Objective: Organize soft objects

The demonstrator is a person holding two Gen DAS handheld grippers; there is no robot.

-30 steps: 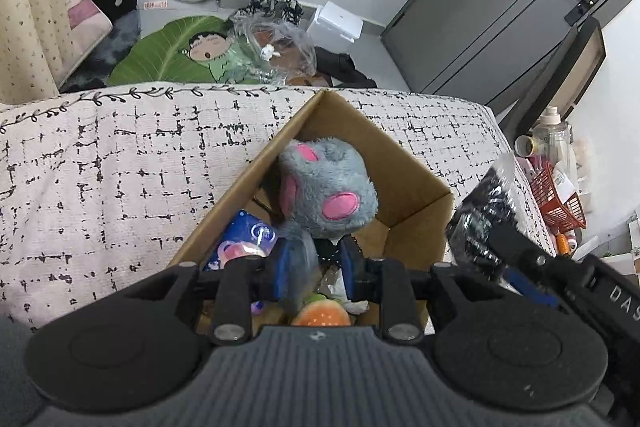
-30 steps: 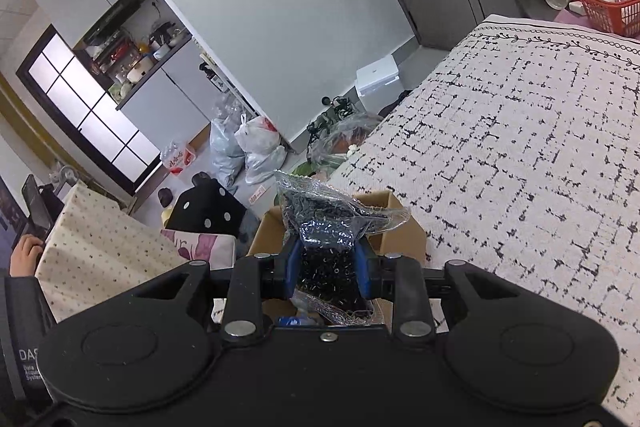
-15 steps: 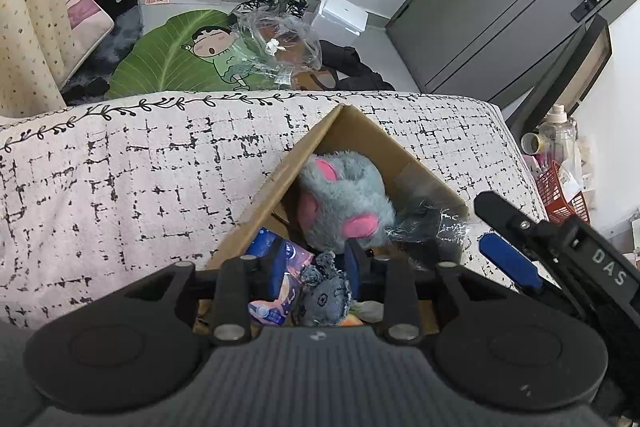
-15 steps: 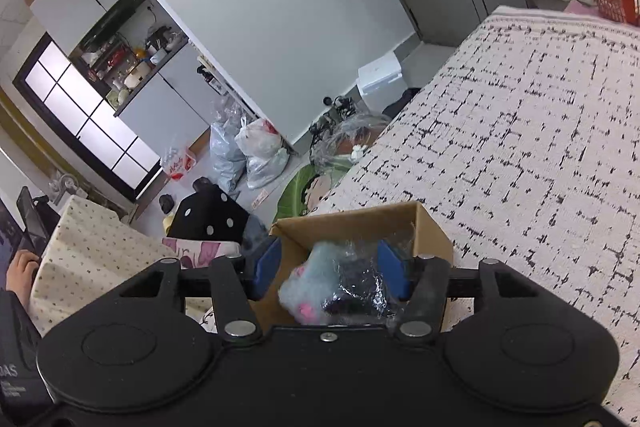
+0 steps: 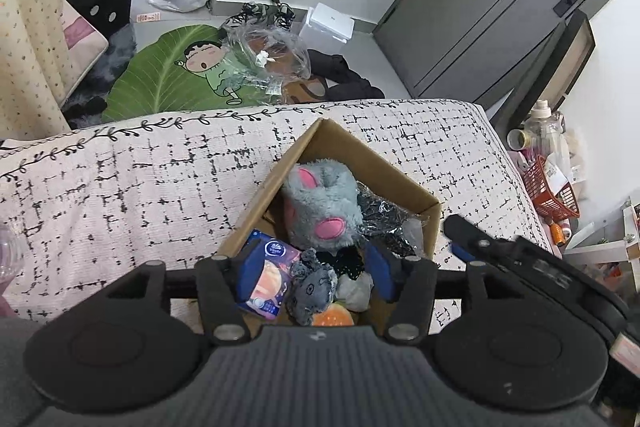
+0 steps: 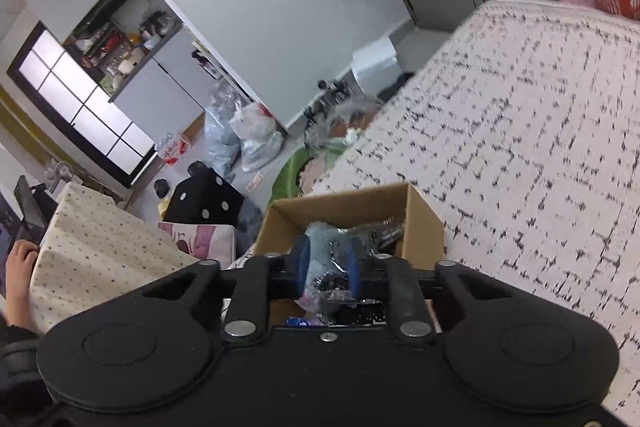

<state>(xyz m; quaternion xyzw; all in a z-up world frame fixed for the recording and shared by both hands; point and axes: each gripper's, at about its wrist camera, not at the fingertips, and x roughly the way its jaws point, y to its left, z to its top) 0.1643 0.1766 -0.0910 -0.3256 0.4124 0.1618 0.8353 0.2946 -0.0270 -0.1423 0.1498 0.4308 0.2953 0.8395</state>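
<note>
My left claw has just been opening, empty, above the small grey plush in the cardboard box on the bed. Right claw just snapped closed; whether it pinches the crinkly bag I cannot tell.

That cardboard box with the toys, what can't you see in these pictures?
- Brown cardboard box, left wrist view: its near end and floor are hidden by the left gripper's body.
- Orange round thing, left wrist view: cut off, can't tell what it is.
- Right wrist view: blurred; the right gripper covers most of the contents.
- Blue packet's label: too small to read.
</note>
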